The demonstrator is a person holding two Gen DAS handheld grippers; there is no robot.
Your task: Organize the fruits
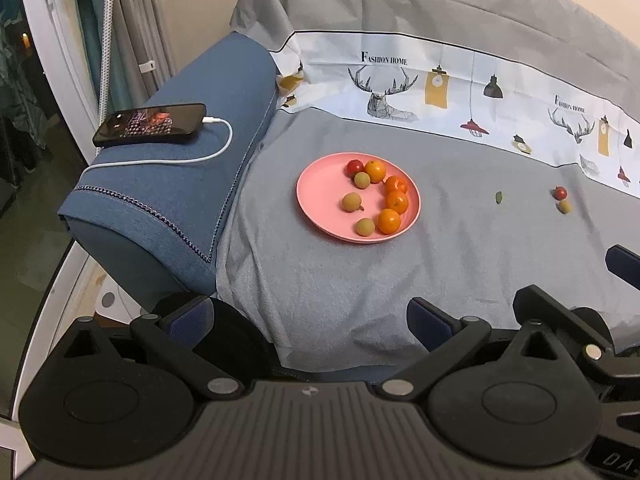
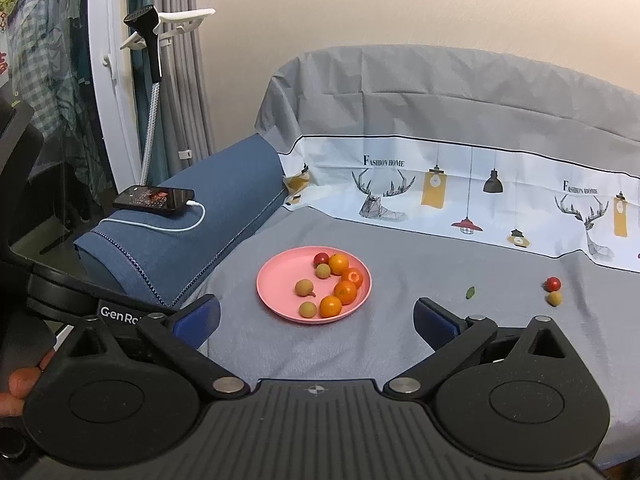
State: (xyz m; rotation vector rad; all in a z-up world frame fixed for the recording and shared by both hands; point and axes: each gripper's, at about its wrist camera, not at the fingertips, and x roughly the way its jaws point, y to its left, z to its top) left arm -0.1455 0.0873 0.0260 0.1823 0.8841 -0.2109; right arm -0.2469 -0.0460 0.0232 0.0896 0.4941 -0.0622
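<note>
A pink plate (image 1: 320, 196) (image 2: 276, 280) lies on the grey cloth and holds several small oranges (image 1: 389, 221) (image 2: 330, 306), three tan longans (image 1: 352, 202) (image 2: 304, 288) and a red cherry tomato (image 1: 354, 167) (image 2: 321, 258). Off to the right on the cloth lie a loose cherry tomato (image 1: 560, 192) (image 2: 553, 283) touching a loose longan (image 1: 565, 206) (image 2: 554, 299), and a small green leaf (image 1: 498, 197) (image 2: 470, 292). My left gripper (image 1: 310, 316) is open and empty, well short of the plate. My right gripper (image 2: 316, 316) is open and empty, just short of the plate.
A blue sofa armrest (image 1: 176, 184) (image 2: 192, 232) stands left of the plate with a black phone (image 1: 150, 123) (image 2: 154, 197) on a white charging cable. A printed white cloth band (image 1: 440, 92) (image 2: 460, 196) runs along the back. The left gripper's body shows at far left in the right wrist view (image 2: 60, 292).
</note>
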